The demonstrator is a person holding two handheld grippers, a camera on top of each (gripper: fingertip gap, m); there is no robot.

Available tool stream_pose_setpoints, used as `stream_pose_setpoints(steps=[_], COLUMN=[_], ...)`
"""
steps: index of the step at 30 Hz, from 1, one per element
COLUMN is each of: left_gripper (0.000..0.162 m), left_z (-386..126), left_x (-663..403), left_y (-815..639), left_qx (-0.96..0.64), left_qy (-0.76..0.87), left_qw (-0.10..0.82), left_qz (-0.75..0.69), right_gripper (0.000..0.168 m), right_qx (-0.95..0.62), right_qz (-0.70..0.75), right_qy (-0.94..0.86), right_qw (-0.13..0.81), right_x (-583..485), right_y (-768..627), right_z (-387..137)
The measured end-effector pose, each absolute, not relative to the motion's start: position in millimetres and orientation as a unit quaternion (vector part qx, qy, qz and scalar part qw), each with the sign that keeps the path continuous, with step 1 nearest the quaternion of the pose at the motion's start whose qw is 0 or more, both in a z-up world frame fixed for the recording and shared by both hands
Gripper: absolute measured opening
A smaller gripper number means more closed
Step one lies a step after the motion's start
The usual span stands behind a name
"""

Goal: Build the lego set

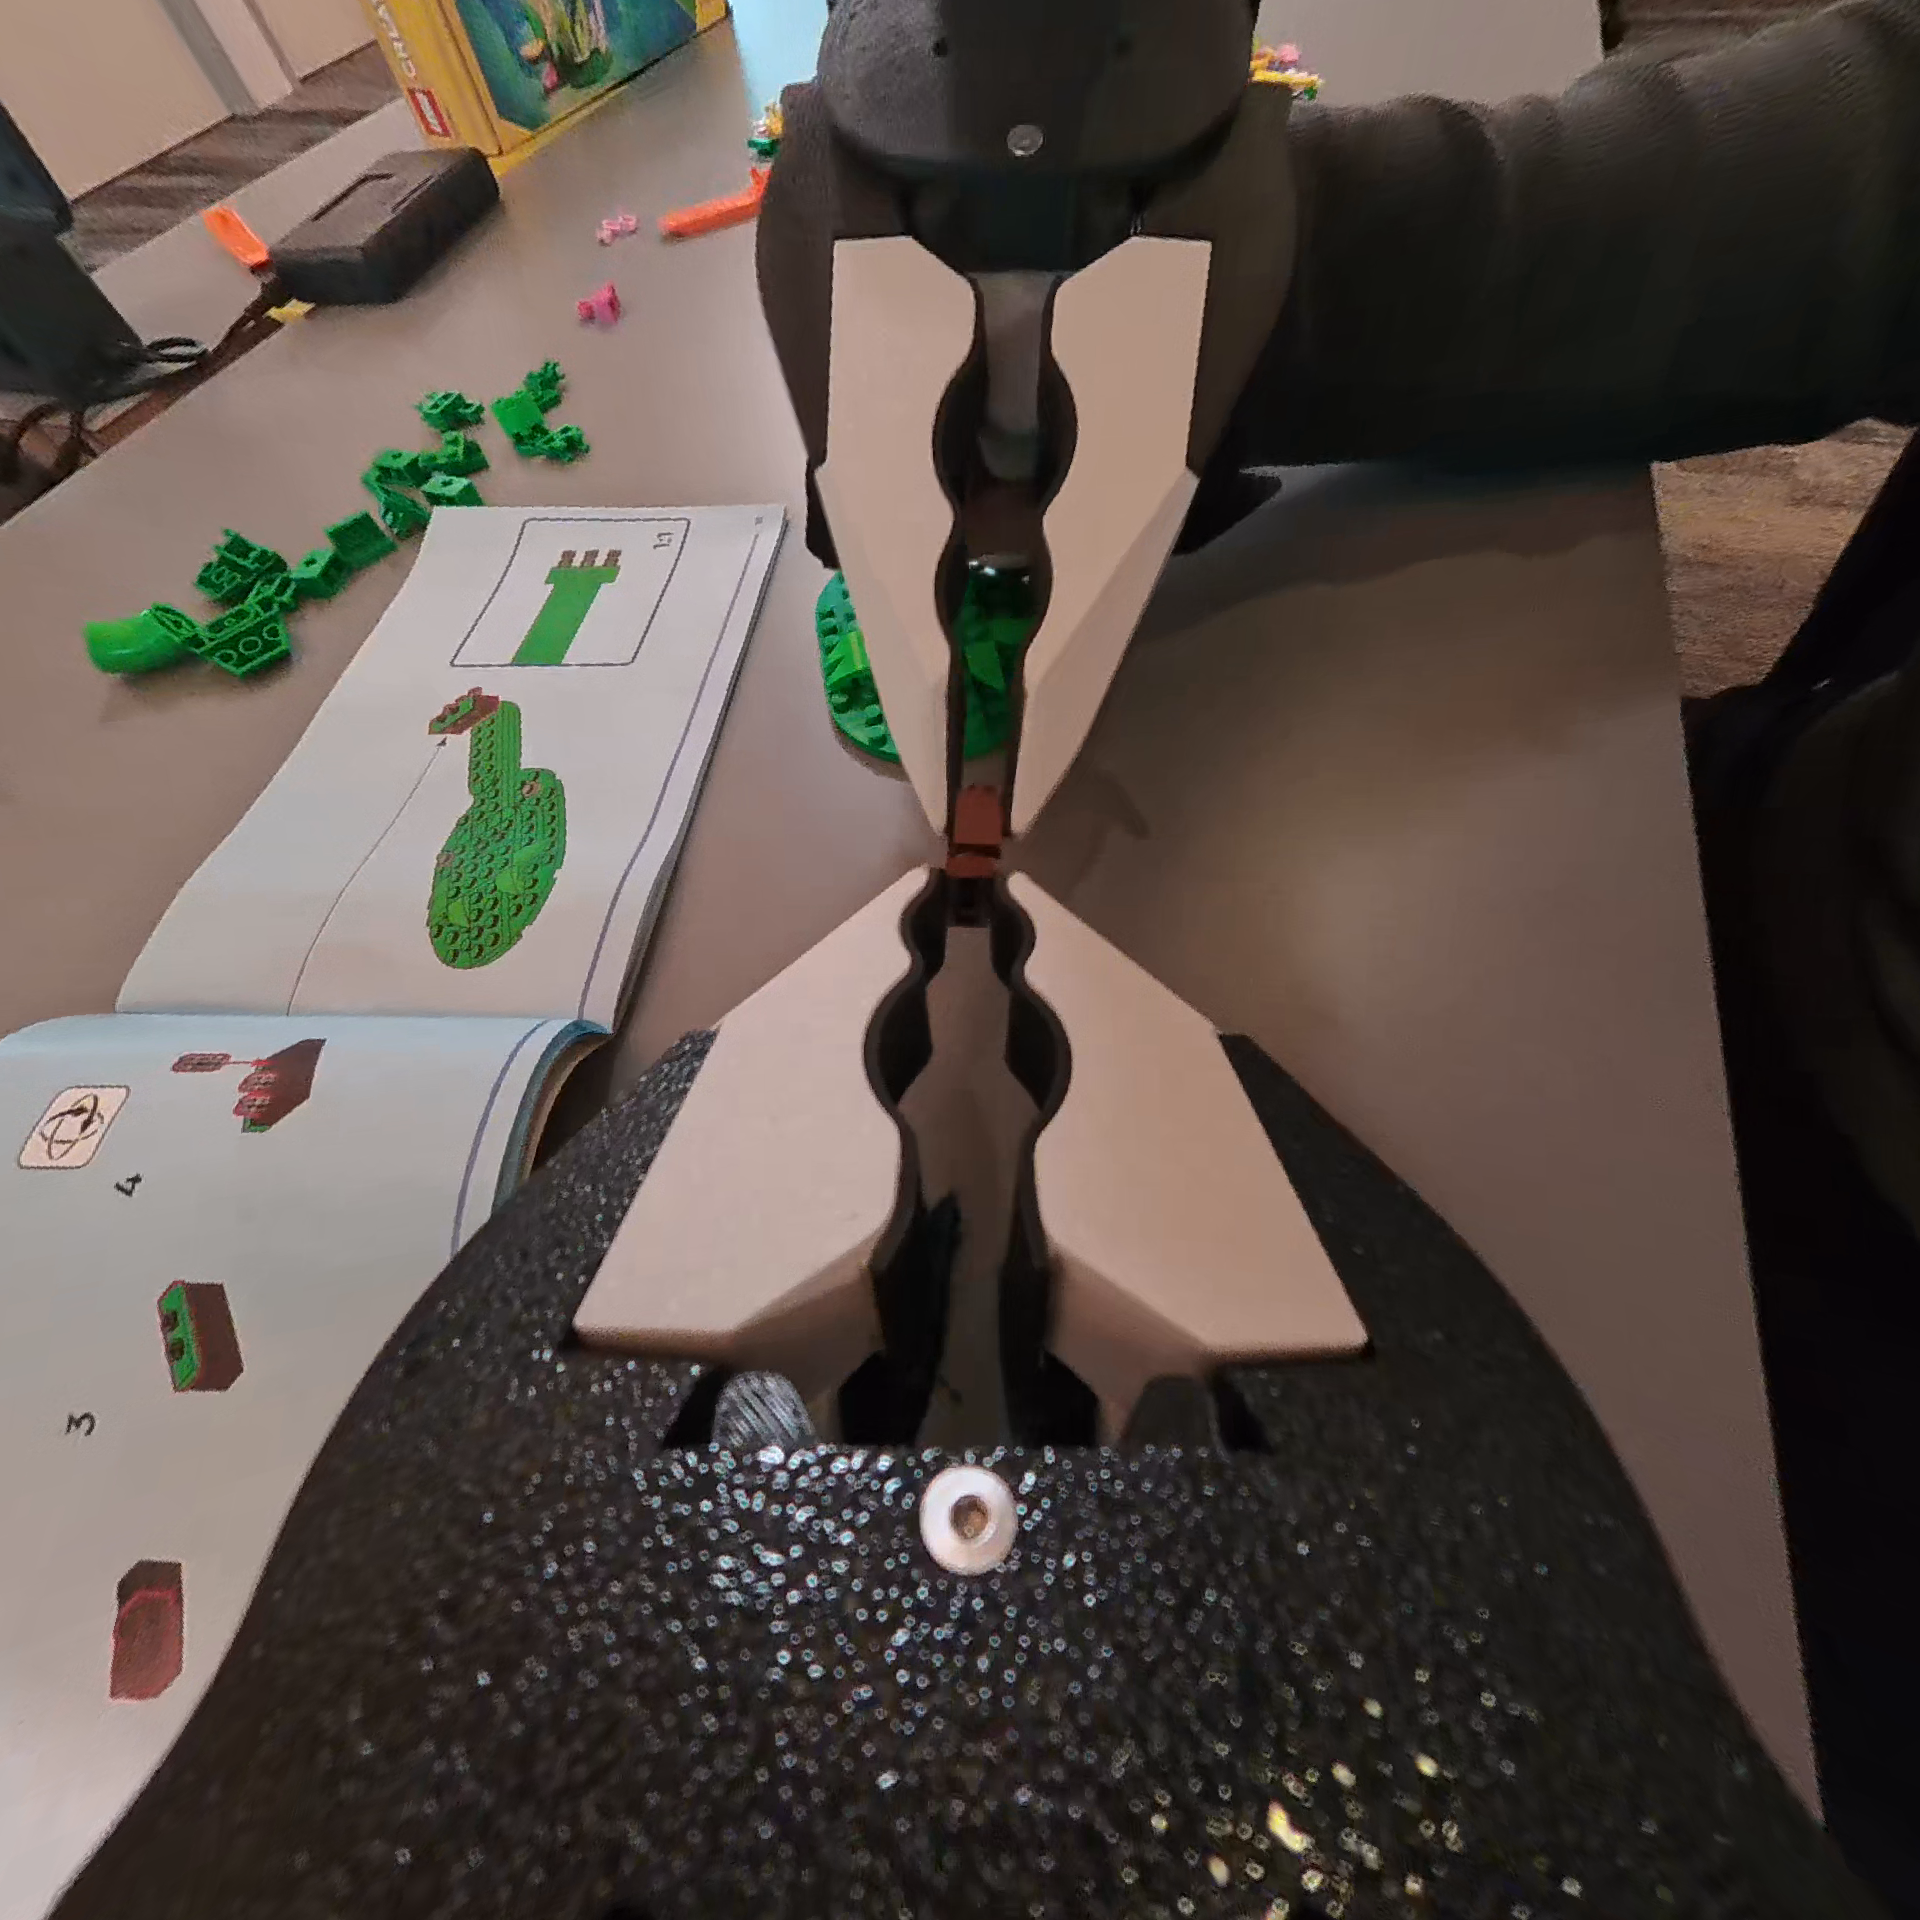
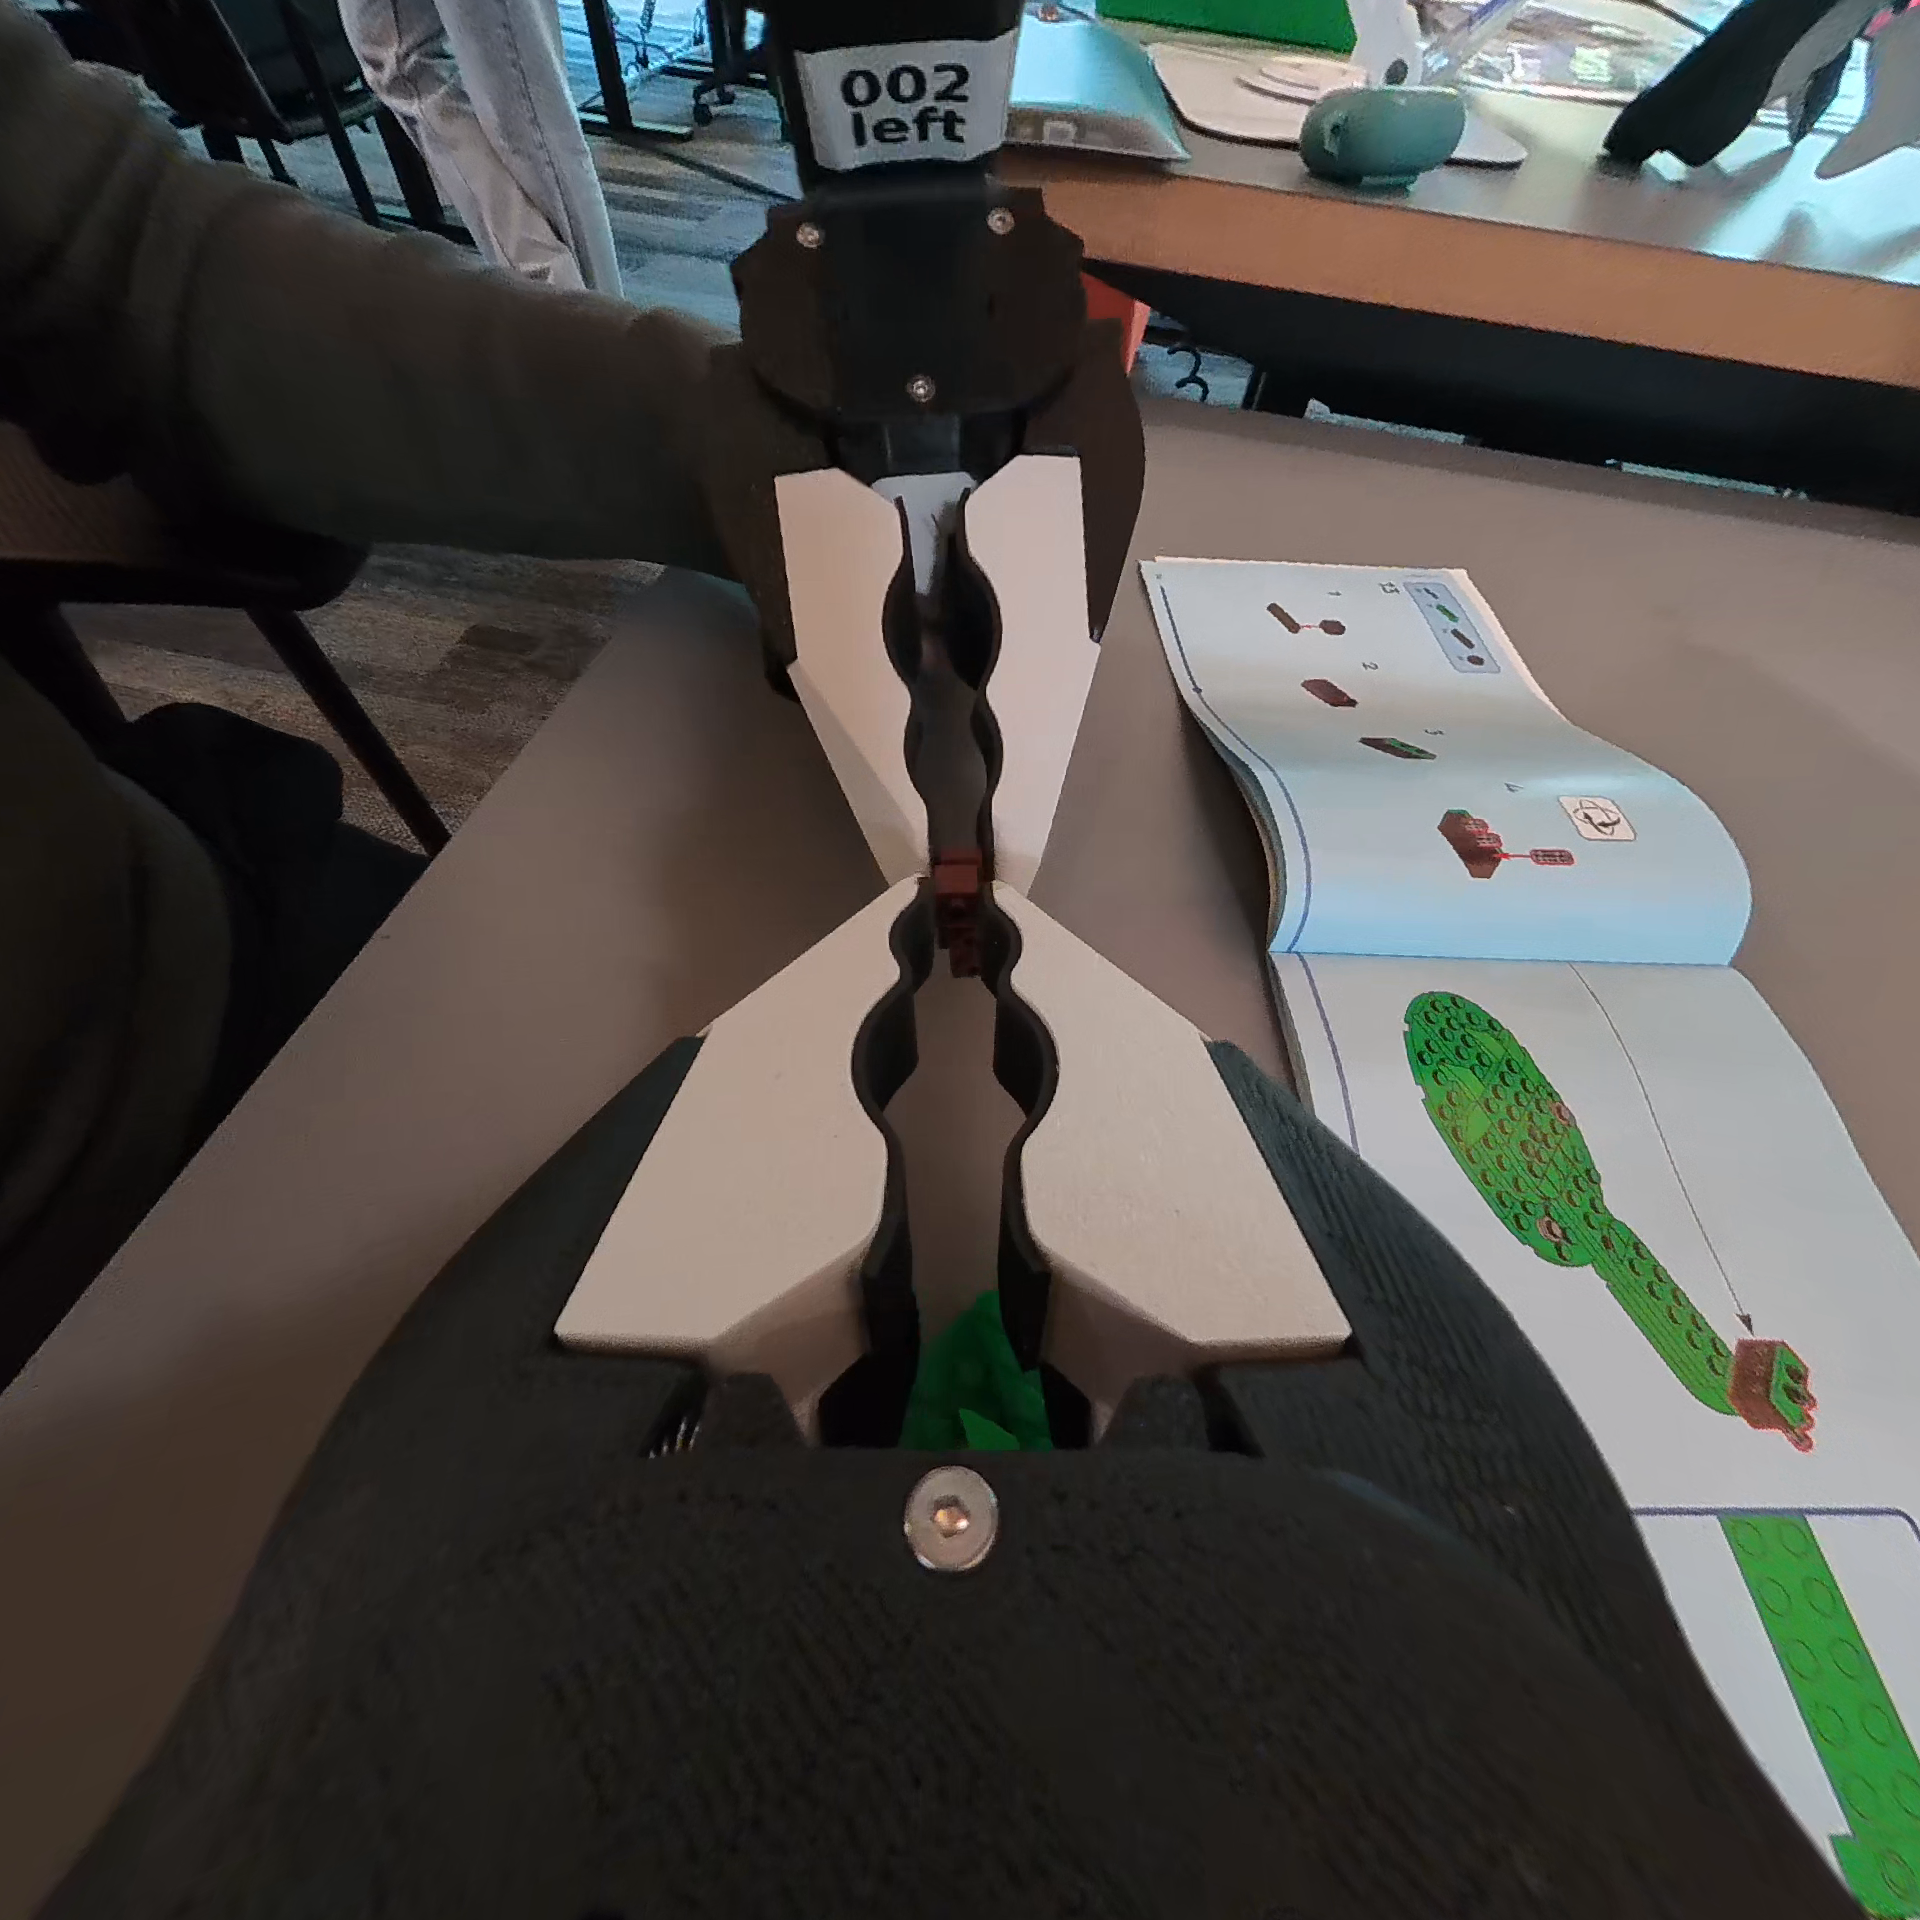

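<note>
Grey laminate table spreads under everything, and on it, largest of the loose things, lies the open pale-blue instruction booklet, curled at the spine and turned so its pictures of a green studded plate with a brown block at one end can be read while working. Beyond it a scatter of loose bright green bricks sits well apart from the work, likely sorted by colour for later steps, with a few pink and orange bits and a yellow-edged set box farther back. Above the table the two tools meet tip to tip: the left gripper with its white wedge fingers and black speckled body, and the right gripper facing it, each held by a dark-sleeved arm. Both pairs of jaws are drawn nearly together and pinch the same small reddish-brown lego piece, one from each end, which looks like two brown parts being pressed into one another in the air, where neither hand is blocked by the table. The brown piece is tiny, blocky and dark, mostly hidden by the fingertips, so its studs cannot be made out. Beneath the right gripper a flat green plate assembly rests on the table, waiting, I judge, for this brown block
</note>
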State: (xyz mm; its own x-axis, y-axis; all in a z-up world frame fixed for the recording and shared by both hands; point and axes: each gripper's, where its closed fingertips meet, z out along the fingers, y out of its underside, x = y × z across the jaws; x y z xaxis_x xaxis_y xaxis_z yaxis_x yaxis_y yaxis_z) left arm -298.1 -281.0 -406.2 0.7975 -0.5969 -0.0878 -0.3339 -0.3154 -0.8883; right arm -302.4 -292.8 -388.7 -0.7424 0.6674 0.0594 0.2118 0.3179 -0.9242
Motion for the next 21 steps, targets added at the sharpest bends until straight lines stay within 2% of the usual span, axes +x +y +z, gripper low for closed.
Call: stream_pose_setpoints(steps=[21], left_gripper=[0.006], left_z=[-422.1], left_x=[-288.7], left_y=[-284.9], left_qx=[-0.823], left_qy=[0.310], left_qw=[0.457], left_qz=[-0.136], right_gripper=[0.006], right_qx=[-0.260], right_qz=[0.472], right_qy=[-0.815], right_qw=[0.214], right_x=[-298.2], right_y=[-299.8], right_z=[-406.0])
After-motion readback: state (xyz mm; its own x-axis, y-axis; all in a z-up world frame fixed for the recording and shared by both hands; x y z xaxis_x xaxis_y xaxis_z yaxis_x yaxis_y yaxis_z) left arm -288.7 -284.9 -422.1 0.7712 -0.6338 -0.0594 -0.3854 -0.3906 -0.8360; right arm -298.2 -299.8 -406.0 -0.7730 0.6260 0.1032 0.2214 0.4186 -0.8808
